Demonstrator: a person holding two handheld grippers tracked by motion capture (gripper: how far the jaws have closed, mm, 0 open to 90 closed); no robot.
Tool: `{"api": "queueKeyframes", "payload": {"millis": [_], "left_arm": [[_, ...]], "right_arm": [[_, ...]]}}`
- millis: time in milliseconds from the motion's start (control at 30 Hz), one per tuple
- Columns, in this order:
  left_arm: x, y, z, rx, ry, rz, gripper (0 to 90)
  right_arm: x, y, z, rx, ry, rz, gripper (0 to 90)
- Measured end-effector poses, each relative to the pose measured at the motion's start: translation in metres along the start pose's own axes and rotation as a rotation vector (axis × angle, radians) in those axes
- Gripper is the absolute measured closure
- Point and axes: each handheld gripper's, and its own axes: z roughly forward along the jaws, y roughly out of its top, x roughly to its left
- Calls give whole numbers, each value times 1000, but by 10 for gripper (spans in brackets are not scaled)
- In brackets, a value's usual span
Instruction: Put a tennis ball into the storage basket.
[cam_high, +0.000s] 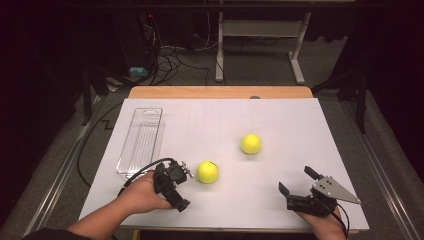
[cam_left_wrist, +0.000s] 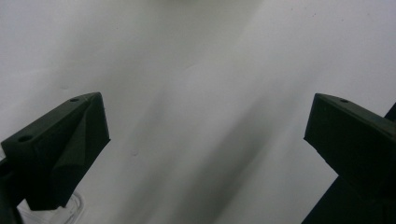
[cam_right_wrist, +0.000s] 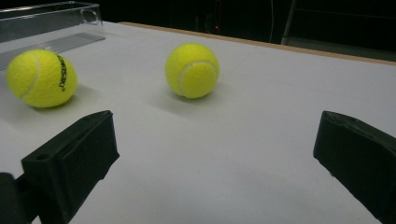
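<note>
- Clear tray (cam_high: 141, 141): an empty, see-through oblong lying flat on the white sheet (cam_high: 300, 125) that covers the bench (cam_high: 220, 92), just beyond the left hand-held gripper and a little to its left; a corner of it shows at the lower left of the left gripper view (cam_left_wrist: 70, 211).
- Left hand-held gripper (cam_high: 177, 186): held low over the sheet in the person's left hand (cam_high: 142, 192), tipped over so that its camera looks down on bare sheet. Its two black jaws stand wide apart with nothing between them (cam_left_wrist: 205, 135).
- Near ball (cam_high: 207, 171): a yellow tennis ball resting on the sheet just to the right of the left hand-held gripper, close to it but apart from its jaws. In the right gripper view it lies ahead and to the left, its black lettering turned toward the camera (cam_right_wrist: 41, 78).
- Far ball (cam_high: 250, 143): a second yellow tennis ball, farther out on the sheet, between the two hand-held grippers and beyond both; ahead of the right one (cam_right_wrist: 192, 70).
- Right hand-held gripper (cam_high: 298, 183): held at the near right of the sheet, pointed toward the balls and well apart from them. Its jaws are spread wide and grip nothing (cam_right_wrist: 215, 149).
</note>
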Motion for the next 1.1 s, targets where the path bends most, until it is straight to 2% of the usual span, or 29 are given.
{"api": "queueKeyframes", "payload": {"millis": [167, 633, 1100], "left_arm": [[1, 7, -4, 17, -4, 0, 5], [7, 33, -12, -37, -53, -10, 4], [11, 67, -3, -46, -69, -17, 5]], "right_arm": [[1, 0, 0, 0, 2, 0, 0], [0, 0, -1, -3, 4, -3, 0], [0, 0, -1, -2, 3, -3, 0]]}}
